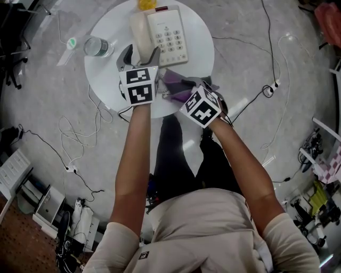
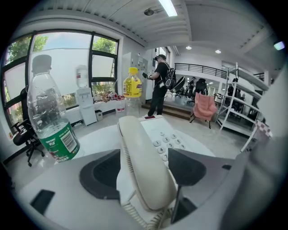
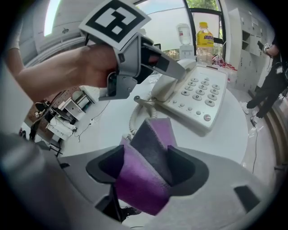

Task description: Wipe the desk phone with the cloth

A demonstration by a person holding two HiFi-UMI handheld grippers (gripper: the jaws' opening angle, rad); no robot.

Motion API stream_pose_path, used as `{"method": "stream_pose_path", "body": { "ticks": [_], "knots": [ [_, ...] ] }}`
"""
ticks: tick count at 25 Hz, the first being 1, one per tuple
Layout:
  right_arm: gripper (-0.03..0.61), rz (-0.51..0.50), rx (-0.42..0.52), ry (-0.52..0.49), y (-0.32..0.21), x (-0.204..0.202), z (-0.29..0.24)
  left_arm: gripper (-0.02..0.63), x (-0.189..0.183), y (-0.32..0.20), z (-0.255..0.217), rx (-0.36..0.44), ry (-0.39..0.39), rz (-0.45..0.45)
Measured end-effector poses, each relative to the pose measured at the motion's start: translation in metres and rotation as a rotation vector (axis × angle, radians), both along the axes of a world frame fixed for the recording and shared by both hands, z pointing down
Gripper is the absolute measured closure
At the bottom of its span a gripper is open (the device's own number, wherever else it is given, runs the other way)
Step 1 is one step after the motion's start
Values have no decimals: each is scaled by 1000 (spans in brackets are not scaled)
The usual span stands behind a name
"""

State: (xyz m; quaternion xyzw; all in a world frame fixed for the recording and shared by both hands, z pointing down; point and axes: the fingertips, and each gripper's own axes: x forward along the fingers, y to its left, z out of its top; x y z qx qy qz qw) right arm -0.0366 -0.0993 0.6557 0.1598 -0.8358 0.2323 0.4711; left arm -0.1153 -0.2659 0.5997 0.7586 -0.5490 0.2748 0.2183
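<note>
A cream desk phone stands at the far side of the round white table, its handset in the cradle on the left. My left gripper reaches over the handset's near end. In the left gripper view the handset lies between the wide-apart jaws, with a gap on the left side. A purple cloth lies crumpled on the table's near edge under my right gripper. In the right gripper view the cloth bulges up between the spread jaws, and the phone sits beyond.
A clear water bottle with a green label stands left of the phone. A yellow bottle stands behind it. The coiled handset cord lies between cloth and phone. Cables trail over the floor round the table. A person stands far off.
</note>
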Motion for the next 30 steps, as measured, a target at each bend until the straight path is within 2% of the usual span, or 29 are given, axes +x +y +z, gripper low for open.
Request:
{"method": "stream_pose_path", "body": {
  "ticks": [4, 9, 18, 20, 24, 30],
  "knots": [
    [295, -8, 19, 20, 1, -2, 8, 302, 2, -8, 14, -12, -39, 2],
    [336, -9, 55, 25, -2, 0, 8, 299, 6, -11, 27, -51, -45, 8],
    [469, 19, 14, 18, 4, 0, 7, 299, 3, -11, 26, -20, -8, -23],
    [477, 31, 4, 17, 5, 2, 5, 312, 2, -10, 24, -27, 20, -29],
    [480, 57, -3, 6, 9, 6, -4, 338, 3, -4, 13, -62, 123, -47],
    [497, 216, -30, -101, 0, 11, -19, 378, -9, 5, -1, -57, 257, -55]
  ]
}}
